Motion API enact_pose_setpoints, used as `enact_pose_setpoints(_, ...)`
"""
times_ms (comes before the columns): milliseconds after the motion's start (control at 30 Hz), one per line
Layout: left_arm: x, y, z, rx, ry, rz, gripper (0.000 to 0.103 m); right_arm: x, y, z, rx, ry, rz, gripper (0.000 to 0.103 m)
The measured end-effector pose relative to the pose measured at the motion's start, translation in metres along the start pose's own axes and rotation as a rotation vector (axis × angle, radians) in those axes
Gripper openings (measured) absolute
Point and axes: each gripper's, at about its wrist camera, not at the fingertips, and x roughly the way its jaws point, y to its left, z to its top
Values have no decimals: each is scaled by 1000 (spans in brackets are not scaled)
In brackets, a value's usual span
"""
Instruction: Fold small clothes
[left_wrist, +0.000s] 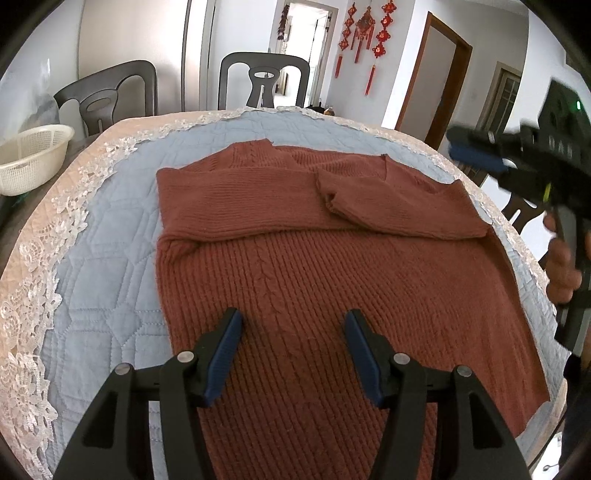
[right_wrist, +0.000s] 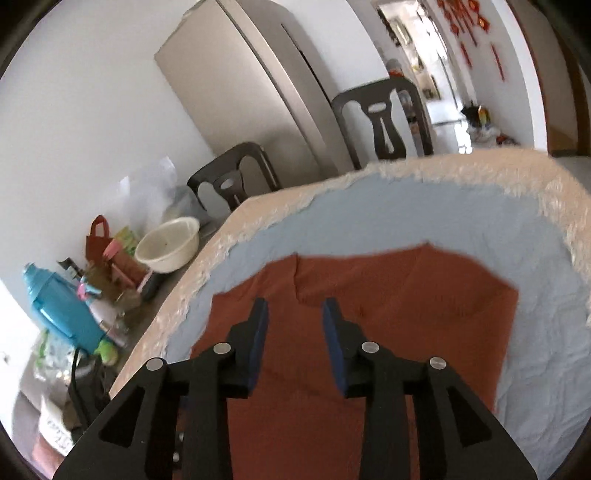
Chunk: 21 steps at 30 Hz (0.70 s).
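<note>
Left wrist view: a rust-red knitted sweater (left_wrist: 295, 258) lies flat on a pale blue quilted cover (left_wrist: 110, 266) with a lace border — both sleeves folded across its chest. Left gripper (left_wrist: 293, 325) hovers over the hem, jaws apart, nothing between them. Right gripper (right_wrist: 295, 310) — blurred at the far right edge, held by a hand (left_wrist: 563, 266) — has its jaws parted and empty. A white basket (left_wrist: 33, 158) sits at the left.

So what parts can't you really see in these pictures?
- Sweater bottom hem: left wrist view, hidden behind the left gripper and cut off by the frame.
- Sweater knit: right wrist view, motion blur.
- Right gripper fingertips: left wrist view, blurred.
- Table clutter: right wrist view, small and smeared.
</note>
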Motion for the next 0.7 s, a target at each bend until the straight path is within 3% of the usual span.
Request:
enact_pose_setpoints(200, -6, 1, 3, -23, -9, -35, 61, -15, -55, -19, 74, 41, -127, 32)
enact_pose_setpoints(300, -19, -6, 17, -16, -37, -72, 61, -6, -87, -24, 119, 94, -237, 31)
enact_pose_setpoints(333, -24, -10, 23, -4, -55, -75, 61, -7, -97, -26, 148, 85, -242, 21)
enact_pose_setpoints(533, -20, -50, 71, 84, -115, -59, 61, -19, -103, -23, 180, 16, -215, 20)
enact_pose_setpoints(633, 5, -69, 86, 126, -115, -31, 46, -18, -105, -17, 174, -4, -187, 20)
enact_pose_setpoints(700, 31, -75, 91, 112, -67, -47, 41, -13, -109, -10, 179, -14, -190, 20)
